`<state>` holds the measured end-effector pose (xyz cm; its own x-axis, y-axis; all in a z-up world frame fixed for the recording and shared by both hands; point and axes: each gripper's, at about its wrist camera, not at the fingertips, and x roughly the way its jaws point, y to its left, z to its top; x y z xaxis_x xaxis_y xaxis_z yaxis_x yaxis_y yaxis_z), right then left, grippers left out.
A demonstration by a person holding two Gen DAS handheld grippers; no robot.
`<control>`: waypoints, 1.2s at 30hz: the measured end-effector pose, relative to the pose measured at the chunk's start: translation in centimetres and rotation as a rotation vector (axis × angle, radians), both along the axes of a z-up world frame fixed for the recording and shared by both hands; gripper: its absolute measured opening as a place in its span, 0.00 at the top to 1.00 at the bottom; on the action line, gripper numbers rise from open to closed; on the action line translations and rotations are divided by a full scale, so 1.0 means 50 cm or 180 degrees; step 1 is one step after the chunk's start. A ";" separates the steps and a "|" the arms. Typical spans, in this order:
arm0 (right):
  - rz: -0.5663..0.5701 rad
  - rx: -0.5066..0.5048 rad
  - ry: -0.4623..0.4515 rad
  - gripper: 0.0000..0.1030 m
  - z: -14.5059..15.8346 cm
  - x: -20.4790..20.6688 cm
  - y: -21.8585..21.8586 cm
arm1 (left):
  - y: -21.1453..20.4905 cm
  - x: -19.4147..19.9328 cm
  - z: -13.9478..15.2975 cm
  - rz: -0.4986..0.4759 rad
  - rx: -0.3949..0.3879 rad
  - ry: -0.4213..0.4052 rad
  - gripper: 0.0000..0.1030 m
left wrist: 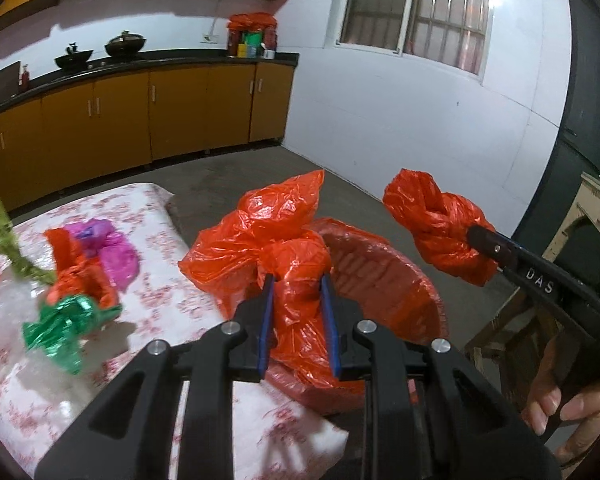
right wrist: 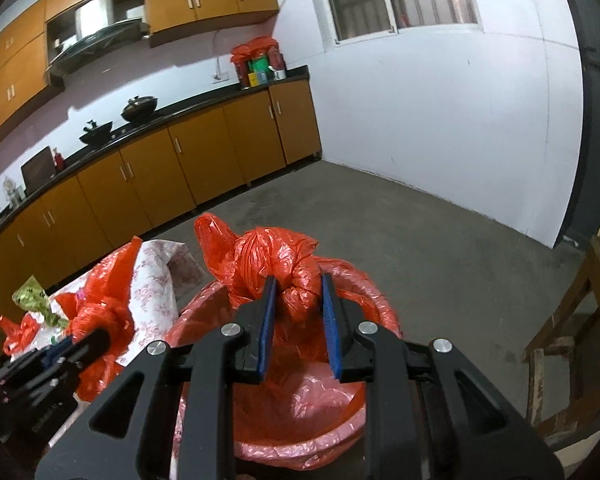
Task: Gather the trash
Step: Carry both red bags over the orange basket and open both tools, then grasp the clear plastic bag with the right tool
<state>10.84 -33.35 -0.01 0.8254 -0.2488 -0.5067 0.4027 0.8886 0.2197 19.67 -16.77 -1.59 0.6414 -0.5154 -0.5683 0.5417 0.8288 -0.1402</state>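
Plastic fills both our grips: our left tool (left wrist: 298, 284) is clamped on a bunched fold of the red bag (left wrist: 260, 248), and our right tool (right wrist: 299, 287) pinches another knotted fold of that same bag. Under the bag sits the red basin (right wrist: 300, 420), lined with it. Left of the basin, the bench (left wrist: 160, 300) carries green foil (left wrist: 60, 332) and pink wrappers (left wrist: 108, 252). Beyond the basin, orange cabinets (left wrist: 120, 120) line the wall.
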 end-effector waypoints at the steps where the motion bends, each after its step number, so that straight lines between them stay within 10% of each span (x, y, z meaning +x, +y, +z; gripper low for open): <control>1: -0.0011 0.0023 0.0001 0.78 -0.002 0.001 -0.004 | -0.007 0.005 -0.003 -0.0023 0.0009 0.0011 0.78; 12: -0.0070 0.0206 -0.0040 0.74 -0.010 0.019 -0.037 | -0.061 0.047 -0.037 -0.0081 0.0088 0.0123 0.62; 17: -0.0106 0.0179 -0.0073 0.44 -0.016 0.010 -0.041 | -0.039 0.058 -0.055 0.0077 0.0140 0.0181 0.45; 27: -0.0018 -0.0232 0.0029 0.40 -0.017 0.008 0.012 | 0.106 0.037 -0.042 0.0861 0.0289 -0.0038 0.24; 31: 0.0177 -0.0407 0.0019 0.19 -0.005 0.019 0.064 | 0.193 0.020 -0.028 0.1270 0.0395 -0.0180 0.19; 36: 0.0686 -0.0520 0.0031 0.16 -0.002 0.042 0.167 | 0.324 -0.010 -0.021 0.1766 0.0474 -0.0261 0.17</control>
